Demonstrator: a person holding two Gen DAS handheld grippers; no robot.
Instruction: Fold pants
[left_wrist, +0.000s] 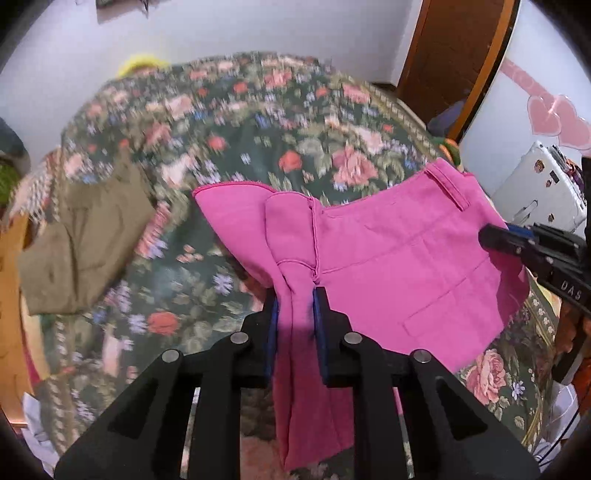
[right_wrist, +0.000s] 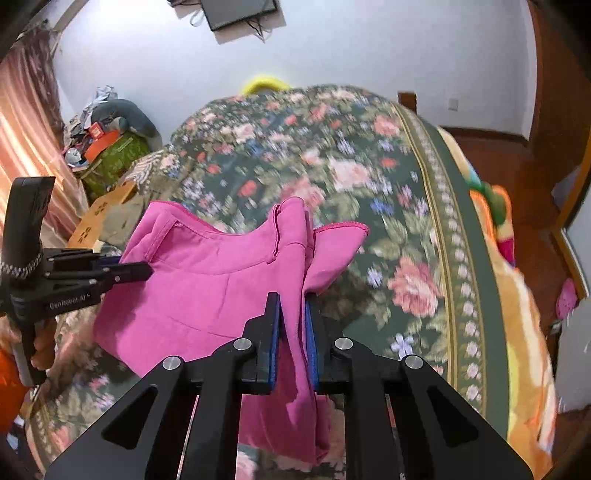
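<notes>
Bright pink pants (left_wrist: 399, 258) hang in the air above a floral bedspread (left_wrist: 258, 122), stretched between both grippers. My left gripper (left_wrist: 295, 295) is shut on a bunched fold of the pink cloth, with fabric hanging down below it. My right gripper (right_wrist: 293, 299) is shut on another bunched fold of the pants (right_wrist: 207, 288). The right gripper also shows at the right of the left wrist view (left_wrist: 495, 236), at the cloth's edge. The left gripper shows at the left of the right wrist view (right_wrist: 142, 273), near the waistband.
An olive-green garment (left_wrist: 85, 243) lies on the bed's left side. A cluttered pile (right_wrist: 107, 144) stands beside the bed by a pink curtain. A wooden door (left_wrist: 454, 55), a white case (left_wrist: 535, 188) and an orange blanket (right_wrist: 517, 332) are at the right.
</notes>
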